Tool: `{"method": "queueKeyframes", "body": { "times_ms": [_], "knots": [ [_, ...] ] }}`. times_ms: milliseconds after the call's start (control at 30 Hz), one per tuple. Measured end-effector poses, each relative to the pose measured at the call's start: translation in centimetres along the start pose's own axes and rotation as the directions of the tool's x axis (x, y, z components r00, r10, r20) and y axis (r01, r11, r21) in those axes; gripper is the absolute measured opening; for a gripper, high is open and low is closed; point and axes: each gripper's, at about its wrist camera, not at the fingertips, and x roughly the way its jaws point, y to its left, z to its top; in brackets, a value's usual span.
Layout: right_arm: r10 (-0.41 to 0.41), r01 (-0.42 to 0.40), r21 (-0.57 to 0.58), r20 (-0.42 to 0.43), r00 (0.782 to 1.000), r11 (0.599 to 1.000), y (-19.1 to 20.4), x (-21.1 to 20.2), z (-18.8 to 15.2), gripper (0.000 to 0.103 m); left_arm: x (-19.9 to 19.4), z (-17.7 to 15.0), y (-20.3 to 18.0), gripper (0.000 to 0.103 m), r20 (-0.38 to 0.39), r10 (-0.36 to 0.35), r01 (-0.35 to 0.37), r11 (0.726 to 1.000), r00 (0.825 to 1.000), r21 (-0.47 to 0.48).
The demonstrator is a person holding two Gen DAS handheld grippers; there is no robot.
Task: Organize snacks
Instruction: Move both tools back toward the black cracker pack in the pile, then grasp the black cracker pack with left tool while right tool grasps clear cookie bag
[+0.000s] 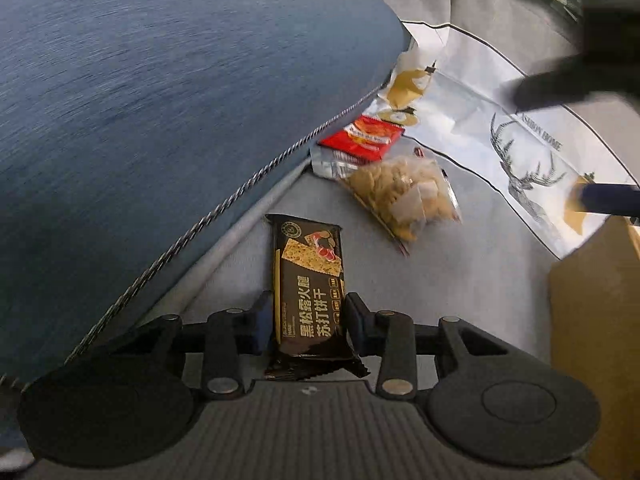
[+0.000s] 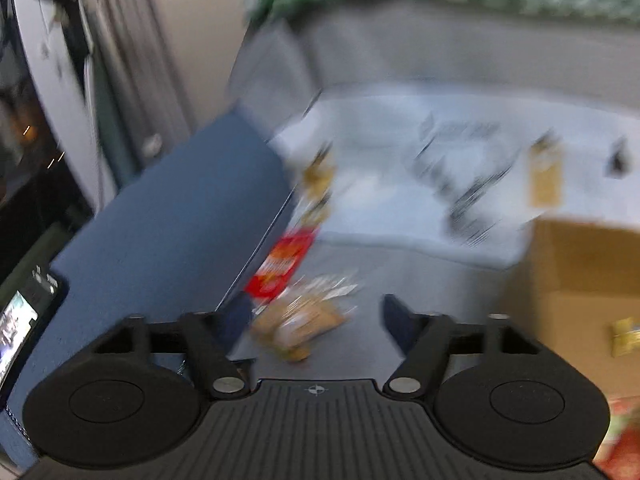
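Note:
My left gripper (image 1: 308, 316) is shut on a black cracker packet (image 1: 310, 280) with gold Chinese print, held above the grey sofa seat (image 1: 460, 300). Beyond it lie a clear bag of small biscuits (image 1: 404, 196) and a red snack packet (image 1: 362, 138) by the blue cushion's edge. My right gripper (image 2: 314, 324) is open and empty, above the biscuit bag (image 2: 298, 326) and red packet (image 2: 282, 266); this view is blurred. The right gripper's dark fingers (image 1: 560, 92) show at the left wrist view's right side.
A large blue cushion (image 1: 140, 120) fills the left. A white deer-print cushion (image 1: 520, 152) lies behind the snacks. An open cardboard box (image 1: 592, 320) stands at right, also in the right wrist view (image 2: 580, 280), with a yellow item (image 2: 624, 336) inside. A phone (image 2: 20, 320) rests at far left.

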Motion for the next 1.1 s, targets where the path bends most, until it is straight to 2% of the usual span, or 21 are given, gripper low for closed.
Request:
{"method": "queueKeyframes", "body": {
  "times_ms": [100,200,300,400,433,467,500,567,667,767,933,1100],
  "knots": [
    [0.014,-0.007,0.059,-0.115,0.993,0.998,0.6,5.7,0.6,0.089,-0.5,-0.3,0.3,0.042,-0.008,-0.005,0.005,1.000,1.000,-0.011],
    [0.022,0.013,0.169,-0.201,0.979,0.986,0.1,10.3,1.1,0.091,-0.4,-0.3,0.6,0.043,-0.005,0.004,-0.004,1.000,1.000,-0.021],
    [0.030,0.039,0.274,-0.244,0.969,0.961,-0.2,13.5,0.7,0.095,-0.3,-0.1,1.1,0.046,-0.007,-0.004,0.003,0.999,1.000,-0.051],
    [0.019,0.066,0.298,-0.272,0.962,0.952,0.0,15.5,0.1,0.095,-0.3,0.0,1.5,0.049,-0.007,-0.021,0.020,0.997,1.000,-0.072],
    [0.024,0.063,0.297,-0.280,0.960,0.953,0.0,16.0,-0.1,0.091,-0.4,0.0,1.6,0.052,-0.007,-0.029,0.028,0.997,1.000,-0.071],
    [0.028,0.057,0.285,-0.285,0.958,0.957,0.1,16.4,-0.3,0.081,-0.4,0.1,1.7,0.054,-0.008,-0.037,0.036,0.997,0.999,-0.070],
    [0.006,0.069,0.254,-0.282,0.960,0.965,0.2,16.5,-0.4,0.077,-0.4,0.1,1.7,0.054,-0.009,-0.043,0.043,0.997,0.999,-0.071],
    [-0.018,0.074,0.196,-0.271,0.962,0.978,0.4,16.4,-0.6,0.058,-0.4,0.1,2.0,0.055,-0.010,-0.051,0.050,0.995,0.999,-0.082],
    [-0.027,0.065,0.133,-0.270,0.962,0.989,0.2,14.9,-1.1,0.051,-0.1,0.2,1.8,0.055,-0.010,-0.047,0.047,0.996,0.999,-0.073],
    [-0.048,0.062,0.046,-0.253,0.966,0.997,0.2,12.0,-1.6,0.049,0.0,0.3,1.6,0.061,-0.010,-0.056,0.055,0.997,0.998,-0.061],
    [-0.091,0.076,-0.075,-0.219,0.971,0.994,-0.1,6.0,-3.8,0.049,0.2,0.4,1.4,0.061,-0.016,-0.055,0.054,0.997,0.998,-0.062],
    [-0.090,0.074,-0.090,-0.191,0.977,0.993,-0.3,0.2,-7.0,0.049,0.5,0.7,1.6,0.058,-0.035,-0.061,0.058,0.996,0.998,-0.070]
  ]
}}
